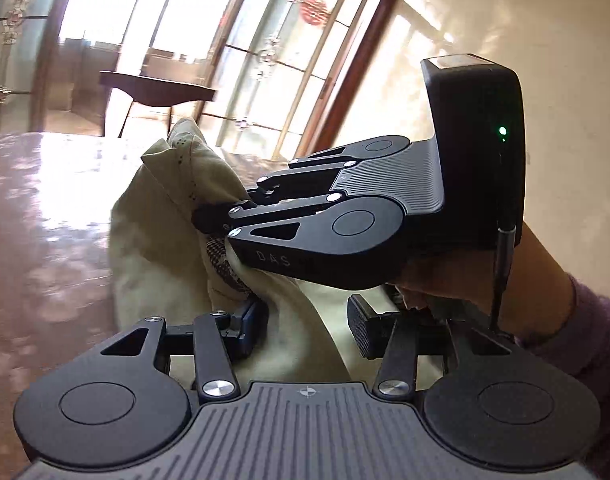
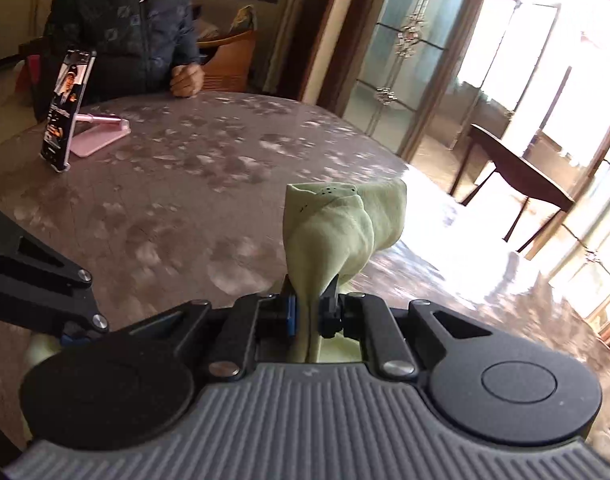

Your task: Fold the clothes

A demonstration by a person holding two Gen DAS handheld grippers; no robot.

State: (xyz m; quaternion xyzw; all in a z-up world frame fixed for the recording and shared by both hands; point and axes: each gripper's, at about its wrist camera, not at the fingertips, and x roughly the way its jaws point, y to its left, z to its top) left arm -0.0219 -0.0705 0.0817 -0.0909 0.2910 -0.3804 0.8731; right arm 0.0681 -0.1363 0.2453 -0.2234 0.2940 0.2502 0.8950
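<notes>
The right gripper [image 2: 308,312] is clamping a bunched fold of the pale green garment [image 2: 337,228], its jaws pressed together on the cloth, which is standing up in a crumpled peak above them over the near part of the desk [image 2: 193,168]. The left gripper [image 1: 301,326] is sitting just beside it with its jaws partly apart; cloth is running between them, but I cannot tell whether the pads are pressing on it.

The main risk, as I judge it, is that the right jaws are pinching several layers at once instead of a single edge, so any fold made from this hold could come out lumpy or trap a twisted layer inside. The left jaws, being only loosely around the fabric, may let it slide out as the two hands part, leaving the garment hanging from one point and bunching further. The grippers are also working very close together, so they could knock each other.

The garment is looking thin and soft, light yellowish-green, heavily creased, with a line of small dark perforations or stitches near its top. In the left wrist view a brown patterned patch [image 1: 225,264] is showing under the right gripper [image 1: 209,220]. A phone [image 2: 67,108] on a pink stand [image 2: 101,132] is sitting near the far left edge, well apart.
</notes>
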